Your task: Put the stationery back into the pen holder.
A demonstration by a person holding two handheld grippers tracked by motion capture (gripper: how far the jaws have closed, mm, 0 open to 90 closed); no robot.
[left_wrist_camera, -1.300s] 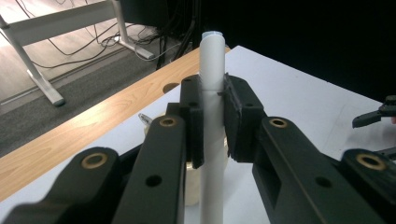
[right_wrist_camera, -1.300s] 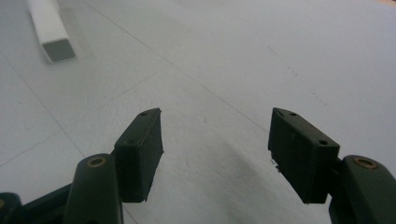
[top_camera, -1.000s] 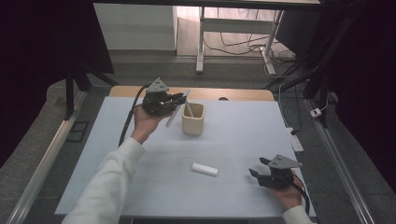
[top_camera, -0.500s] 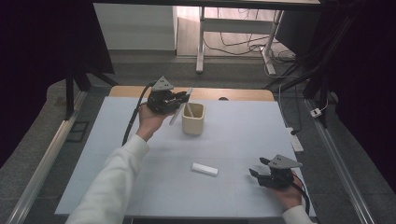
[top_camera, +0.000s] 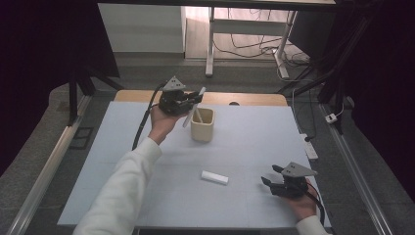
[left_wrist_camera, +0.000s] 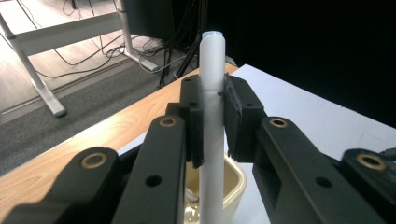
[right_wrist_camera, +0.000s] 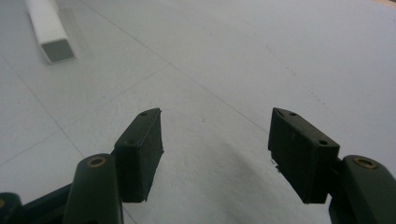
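Fingers [left_wrist_camera: 196,126] of the left gripper [top_camera: 188,104] are clamped on a white pen [left_wrist_camera: 211,116], pinching it partway along its shaft. Seen along those jaws in the left gripper view, the pen's long axis runs across the grip line, its capped tip standing past the pads on the far side and its lower end dropping below them toward the mouth of the beige cup [top_camera: 202,125]. In the high view the pen tilts, lower end just over or at the near-left rim of the cup; whether it touches the rim cannot be told. A second slim white stick [top_camera: 197,115] already leans inside the cup, just beyond the pads.

My reading is that the pen is to go into the cup, so the relation that counts is this: the opening lies directly under and slightly ahead of the fingers, and the pen must come more upright to slide in.

The right gripper [top_camera: 274,182] rests on the white mat [top_camera: 254,142] well away, its jaws spread wide with nothing between them. Ahead of its fingers [right_wrist_camera: 140,149] and off to their left lies a white rectangular bar [right_wrist_camera: 49,28], its long axis angled away from them. This hand is far the nearer to it.

Nothing stands between the pen and the cup, save the stick inside, which may crowd the entry.
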